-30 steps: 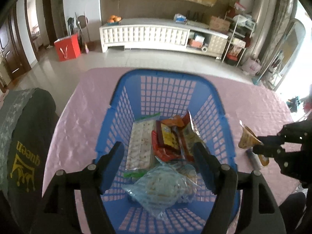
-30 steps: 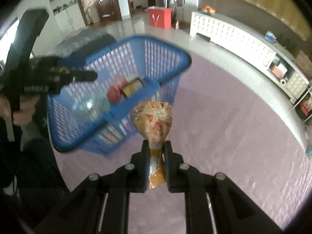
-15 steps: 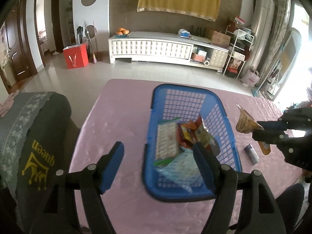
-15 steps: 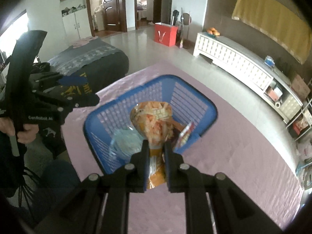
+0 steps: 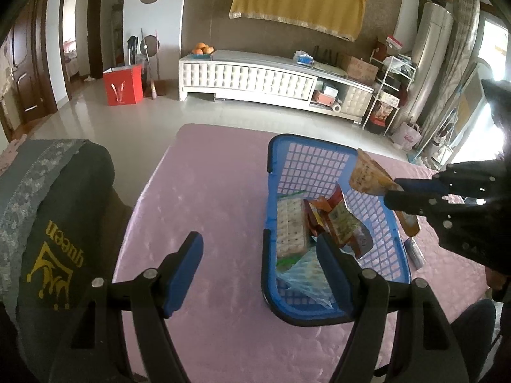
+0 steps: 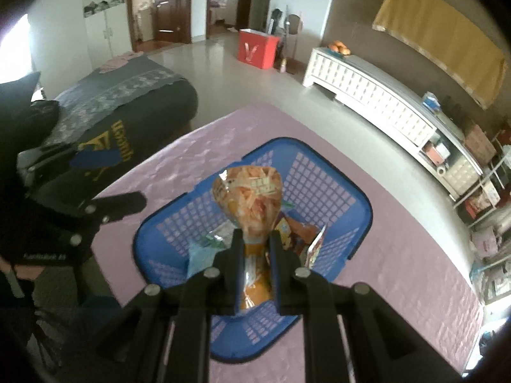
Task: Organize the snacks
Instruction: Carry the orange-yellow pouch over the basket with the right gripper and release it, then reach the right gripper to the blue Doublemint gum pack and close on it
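Note:
A blue plastic basket (image 5: 314, 153) stands on the pink table (image 5: 207, 191) and holds several snack packs, among them a white cracker pack (image 5: 290, 226) and a clear bag (image 5: 306, 271). The basket also shows in the right wrist view (image 6: 322, 172). My right gripper (image 6: 255, 239) is shut on an orange snack bag (image 6: 249, 191) and holds it above the basket; the bag also shows in the left wrist view (image 5: 367, 174). My left gripper (image 5: 260, 252) is open and empty, above the table left of the basket's near end.
A small silver packet (image 5: 415, 252) lies on the table right of the basket. A dark cushioned seat (image 5: 48, 223) stands at the table's left. A white cabinet (image 5: 255, 79) and a red bag (image 5: 123, 84) are across the floor.
My left gripper has pulled up and back to the left, away from the basket. My right gripper has carried the orange bag from beside the basket to above it.

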The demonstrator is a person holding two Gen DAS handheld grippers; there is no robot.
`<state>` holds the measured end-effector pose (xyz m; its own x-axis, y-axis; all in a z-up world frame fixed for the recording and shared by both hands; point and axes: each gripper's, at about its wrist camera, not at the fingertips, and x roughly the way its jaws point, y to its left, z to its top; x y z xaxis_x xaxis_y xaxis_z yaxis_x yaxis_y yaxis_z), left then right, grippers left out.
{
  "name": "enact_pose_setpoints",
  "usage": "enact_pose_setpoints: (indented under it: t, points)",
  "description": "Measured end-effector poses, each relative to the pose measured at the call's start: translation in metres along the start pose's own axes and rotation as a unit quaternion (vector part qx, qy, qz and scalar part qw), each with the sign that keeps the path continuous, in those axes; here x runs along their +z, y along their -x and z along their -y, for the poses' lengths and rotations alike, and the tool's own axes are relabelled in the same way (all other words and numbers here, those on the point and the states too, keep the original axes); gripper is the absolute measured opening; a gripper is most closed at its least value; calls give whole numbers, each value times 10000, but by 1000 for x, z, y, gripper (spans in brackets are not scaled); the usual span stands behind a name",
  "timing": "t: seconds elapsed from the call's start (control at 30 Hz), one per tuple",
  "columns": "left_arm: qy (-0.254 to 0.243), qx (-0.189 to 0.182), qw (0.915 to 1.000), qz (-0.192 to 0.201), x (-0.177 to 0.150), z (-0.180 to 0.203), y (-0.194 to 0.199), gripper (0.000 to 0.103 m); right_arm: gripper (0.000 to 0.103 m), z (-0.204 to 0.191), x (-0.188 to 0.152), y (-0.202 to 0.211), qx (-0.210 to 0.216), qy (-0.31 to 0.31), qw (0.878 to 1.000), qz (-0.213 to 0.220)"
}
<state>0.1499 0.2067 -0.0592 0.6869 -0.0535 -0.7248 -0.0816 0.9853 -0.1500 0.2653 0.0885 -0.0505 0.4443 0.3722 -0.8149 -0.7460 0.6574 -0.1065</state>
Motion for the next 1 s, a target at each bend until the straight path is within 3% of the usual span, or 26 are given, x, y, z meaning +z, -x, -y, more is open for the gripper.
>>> enact_pose_setpoints:
  t: [0.3, 0.73, 0.8, 0.87, 1.0]
  points:
    - [191, -186, 9996, -124, -1, -11, -23, 71, 18, 9, 0, -37, -344, -189, 9986, -352]
    - [249, -225, 9993, -166, 1, -15, -26, 71, 20, 16, -10, -59, -447, -427, 9960, -638]
    - [251, -214, 9993, -148, 2, -16, -24, 71, 29, 16, -11, -57, -470, -414, 9963, -594]
    - [200, -109, 9997, -130, 3, -12, -19, 71, 48, 18, -12, -53, -563, -468, 9956, -580]
    - [98, 11, 9999, -88, 4, 1, -8, 71, 65, 22, -15, -34, -532, -565, 9961, -428]
